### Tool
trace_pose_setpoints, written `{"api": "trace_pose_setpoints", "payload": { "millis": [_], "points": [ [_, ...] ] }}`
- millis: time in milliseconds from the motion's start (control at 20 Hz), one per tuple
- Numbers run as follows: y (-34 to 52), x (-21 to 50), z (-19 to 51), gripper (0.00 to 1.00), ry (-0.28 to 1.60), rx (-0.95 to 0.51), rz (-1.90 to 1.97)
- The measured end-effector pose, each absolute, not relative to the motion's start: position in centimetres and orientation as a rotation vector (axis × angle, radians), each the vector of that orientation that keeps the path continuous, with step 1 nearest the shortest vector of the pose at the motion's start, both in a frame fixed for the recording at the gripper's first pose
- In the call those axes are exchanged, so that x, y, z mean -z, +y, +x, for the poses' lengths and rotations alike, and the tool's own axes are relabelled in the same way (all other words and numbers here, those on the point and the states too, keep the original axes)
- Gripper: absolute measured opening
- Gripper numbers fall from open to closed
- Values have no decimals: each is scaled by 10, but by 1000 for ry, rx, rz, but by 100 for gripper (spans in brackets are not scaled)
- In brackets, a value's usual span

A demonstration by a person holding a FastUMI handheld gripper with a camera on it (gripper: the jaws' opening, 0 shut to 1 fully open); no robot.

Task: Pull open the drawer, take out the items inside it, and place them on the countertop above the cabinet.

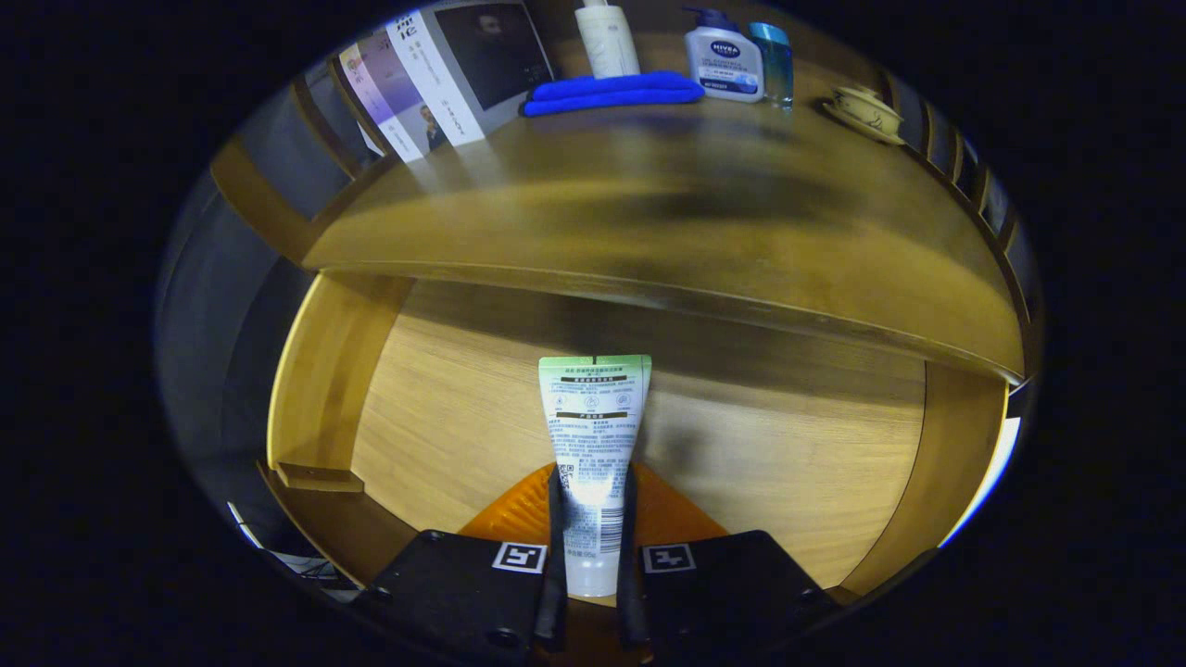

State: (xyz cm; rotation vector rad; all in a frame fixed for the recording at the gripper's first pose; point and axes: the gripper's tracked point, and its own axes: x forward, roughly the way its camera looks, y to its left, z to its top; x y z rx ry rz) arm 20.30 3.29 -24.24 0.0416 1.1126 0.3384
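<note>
Gripper view: the gripper [593, 519] points forward and down into an open wooden drawer [788, 445]. Its two fingers are drawn close together and pinch a tube [595, 435] between them, one finger pressing on each long side of the tube's lower part. The tube is white with a pale green flat end and small printed text on its face. It runs straight ahead from the fingers, the flat green end farthest out, over the light wood of the drawer floor. Whether the tube rests on that floor or is lifted clear of it cannot be told. The drawer's side walls rise to the left and right of the fingers.

Beyond the tube, above the drawer, lies the countertop [667, 213], a broad brown wooden surface with a soft shine. At its far side sits a folded blue cloth [611, 93], with a white bottle [607, 37] standing just behind it. Near the cloth's right end stands a white pump bottle [725, 60] with a dark blue top, and a clear blue bottle [774, 60] stands just beside it. Farther right, well apart from the bottles, a small lidded cup [866, 109] sits on a saucer. On the left, printed magazines [454, 74] lean at the counter's far corner.
</note>
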Motion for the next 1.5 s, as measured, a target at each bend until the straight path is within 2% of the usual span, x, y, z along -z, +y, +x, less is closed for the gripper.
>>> {"api": "trace_pose_setpoints", "payload": {
  "millis": [400, 600, 1050, 1500],
  "points": [
    [45, 181, 169, 23, 982, -450, 88],
    [42, 150, 165, 23, 909, -460, 125],
    [14, 96, 207, 23, 731, -352, 236],
    [13, 92, 283, 24, 682, -232, 389]
  ]
}}
